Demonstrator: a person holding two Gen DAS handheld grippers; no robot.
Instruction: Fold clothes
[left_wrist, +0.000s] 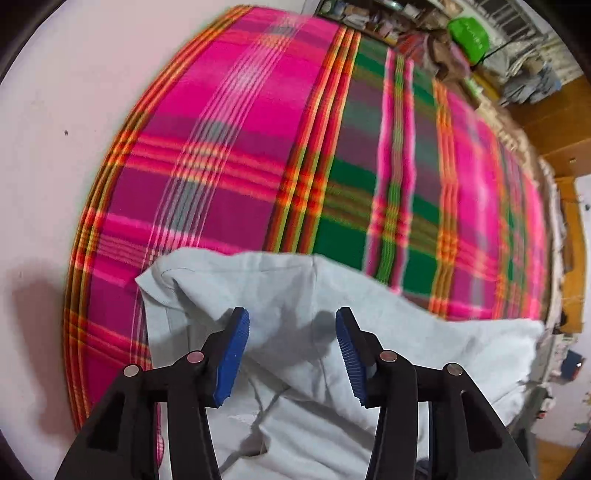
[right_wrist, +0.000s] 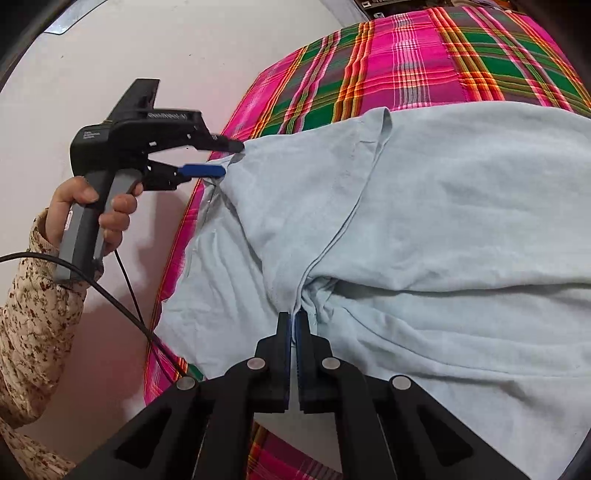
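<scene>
A pale blue garment (right_wrist: 443, 221) lies rumpled on a pink, green and orange plaid blanket (right_wrist: 406, 62). My right gripper (right_wrist: 294, 325) is shut on a pinched ridge of the cloth where a seam runs down to it. My left gripper (right_wrist: 229, 158), held in a person's hand (right_wrist: 74, 199), is at the garment's left corner with its jaws apart. In the left wrist view the left gripper (left_wrist: 292, 347) hovers open over a raised fold of the garment (left_wrist: 295, 288). Its blue pads (left_wrist: 236, 354) do not press the cloth. The plaid blanket (left_wrist: 240, 147) stretches beyond.
A pale wall (left_wrist: 55, 110) runs along the bed's left side. A black cable (right_wrist: 122, 306) hangs from the left gripper's handle across the bed edge. Cluttered shelves (left_wrist: 369, 18), a green bag (left_wrist: 469, 35) and wooden furniture (left_wrist: 554, 122) stand past the far end.
</scene>
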